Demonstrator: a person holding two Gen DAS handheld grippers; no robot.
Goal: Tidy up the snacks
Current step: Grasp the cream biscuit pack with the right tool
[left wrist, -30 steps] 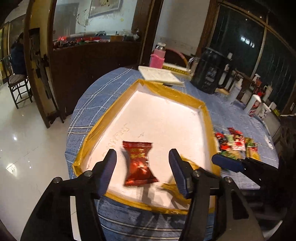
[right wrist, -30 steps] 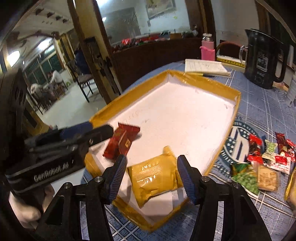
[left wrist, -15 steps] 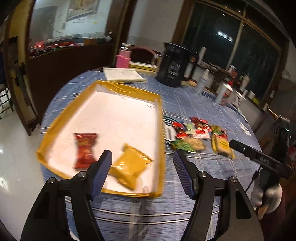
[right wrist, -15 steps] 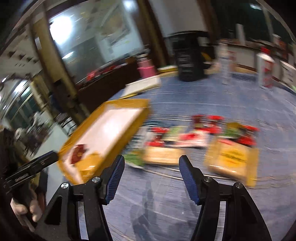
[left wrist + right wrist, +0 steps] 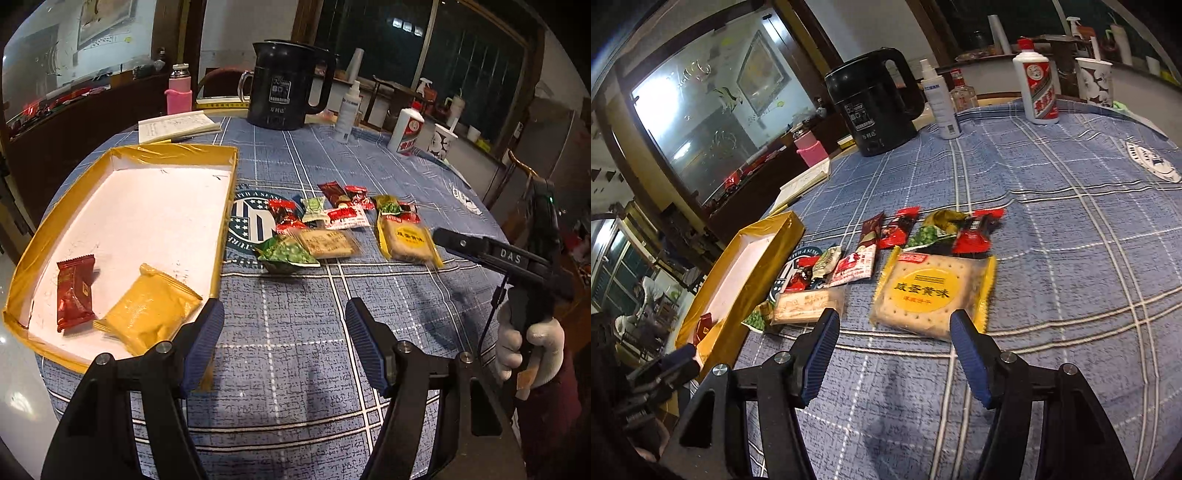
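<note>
A yellow-rimmed white tray [image 5: 221, 221] [image 5: 738, 295] lies at the table's left. In it lie a red packet [image 5: 75, 291] and a yellow packet [image 5: 147, 308]. To its right, loose snacks lie on the blue cloth: a green pea packet [image 5: 288, 253], a clear cracker packet [image 5: 325, 242] [image 5: 809, 306], a yellow-edged cracker packet [image 5: 406, 240] [image 5: 931, 291] and several small red ones. My left gripper [image 5: 284, 332] is open over bare cloth by the tray's near corner. My right gripper [image 5: 894, 343] is open just short of the yellow-edged cracker packet, nothing between its fingers.
A black kettle [image 5: 284, 96], pink bottle [image 5: 179, 96], notebook [image 5: 177, 125], spray bottle [image 5: 942, 107], white liquor bottle [image 5: 1038, 88] and paper cup [image 5: 1095, 81] stand along the far side. A gloved hand [image 5: 528, 347] holds the right gripper at the table's right edge.
Both grippers have swung right, away from the tray toward the loose snacks. The red and yellow packets that lay between their jaws now lie free in the tray.
</note>
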